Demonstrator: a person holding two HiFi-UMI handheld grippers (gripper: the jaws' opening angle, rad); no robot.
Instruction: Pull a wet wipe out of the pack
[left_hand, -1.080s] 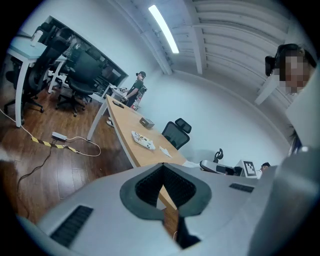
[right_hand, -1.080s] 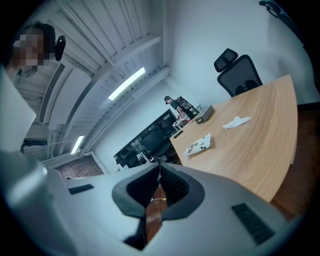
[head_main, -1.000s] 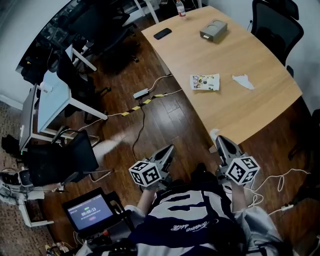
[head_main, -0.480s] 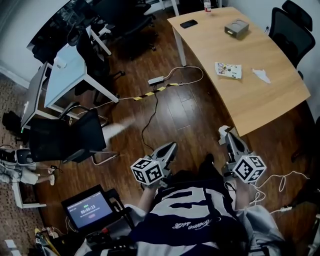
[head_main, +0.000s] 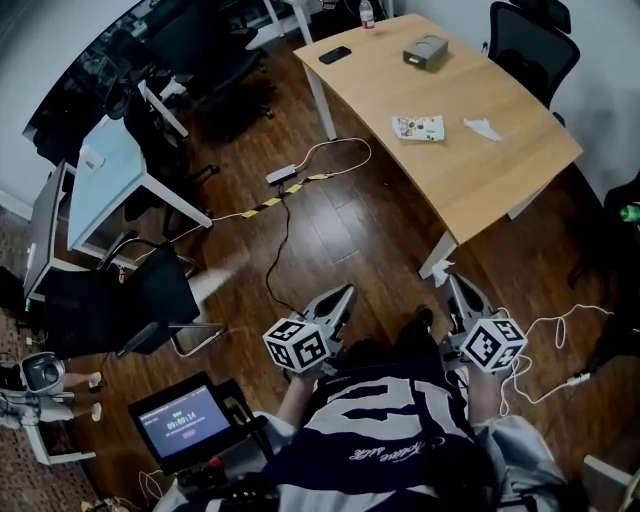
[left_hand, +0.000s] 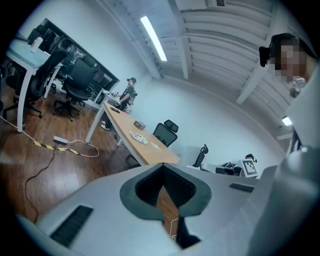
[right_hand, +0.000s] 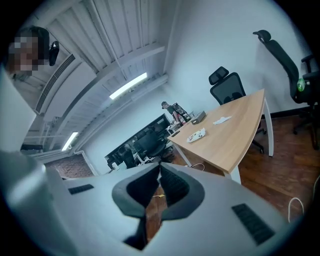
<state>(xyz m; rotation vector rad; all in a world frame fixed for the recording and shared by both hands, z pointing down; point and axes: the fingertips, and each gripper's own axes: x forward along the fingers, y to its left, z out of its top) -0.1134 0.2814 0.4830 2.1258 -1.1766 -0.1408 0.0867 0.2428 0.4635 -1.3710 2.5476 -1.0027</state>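
Note:
The wet wipe pack lies flat on the wooden table, far ahead of both grippers; a loose white wipe lies to its right. Both show small in the left gripper view, pack and wipe, and in the right gripper view, pack and wipe. My left gripper and right gripper hang over the wood floor close to my body, short of the table's near corner. Each is shut with nothing between its jaws, as the left gripper and right gripper show in their own views.
A grey box, a dark phone and a bottle sit at the table's far end. A cable and power strip cross the floor. Black office chairs flank the table; a white desk and a lit screen are at left.
The table and pack now lie farther from the grippers than a second ago; I have backed away with both grippers, which stay shut and empty.

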